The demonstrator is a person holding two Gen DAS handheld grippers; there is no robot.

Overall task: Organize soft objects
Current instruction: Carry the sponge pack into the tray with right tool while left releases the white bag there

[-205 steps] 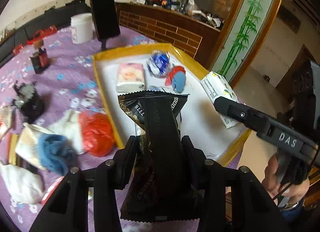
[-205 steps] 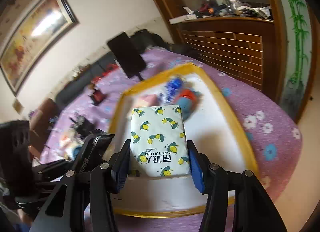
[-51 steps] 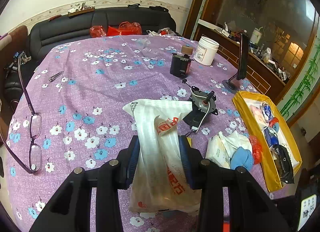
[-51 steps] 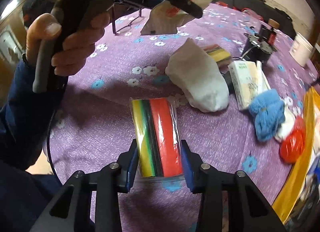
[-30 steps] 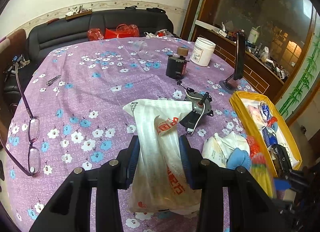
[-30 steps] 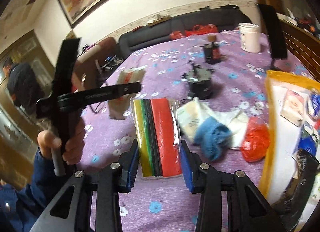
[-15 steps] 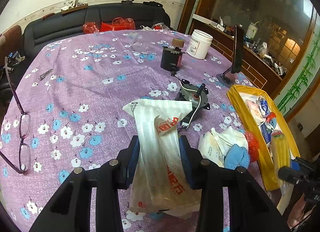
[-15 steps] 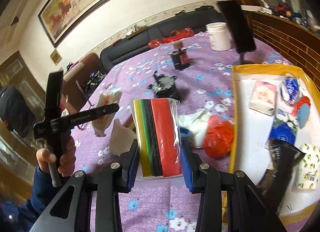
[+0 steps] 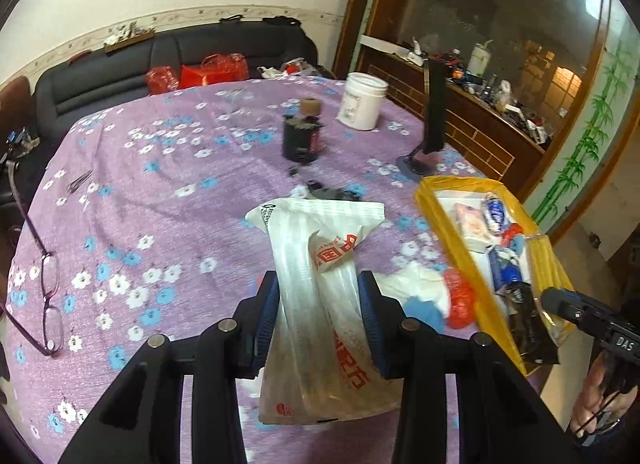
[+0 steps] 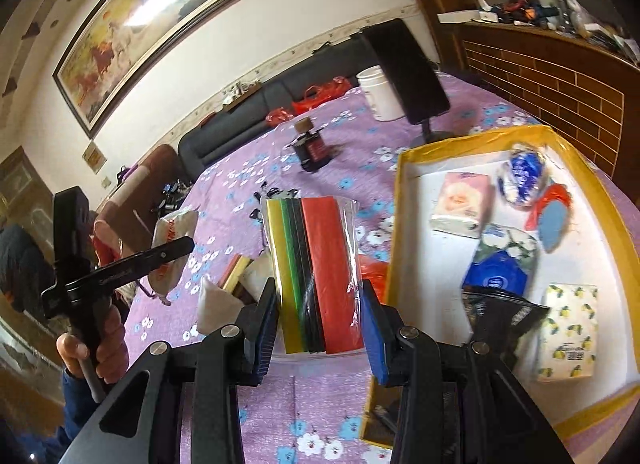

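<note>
Change: right tongs (image 10: 320, 324), clamped on the striped cloth pack (image 10: 312, 268), now sit beside the yellow tray (image 10: 624, 248), nearer than a second ago.
Left tongs (image 9: 318, 316): gripping the white noodle bag (image 9: 320, 296), trailing over mid-worktop.
Meaning: likely both deliveries pending.
Surface: purple floral worktop (image 9: 160, 192); tray at its right edge.
Room: dark sofa (image 9: 160, 60), framed painting (image 10: 132, 24).

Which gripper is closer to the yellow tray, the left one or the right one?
The right. The right gripper, clamping the colorful packet, is at the yellow tray's near edge. The left gripper, holding the clear bag, is farther back over the purple tablecloth.
</note>
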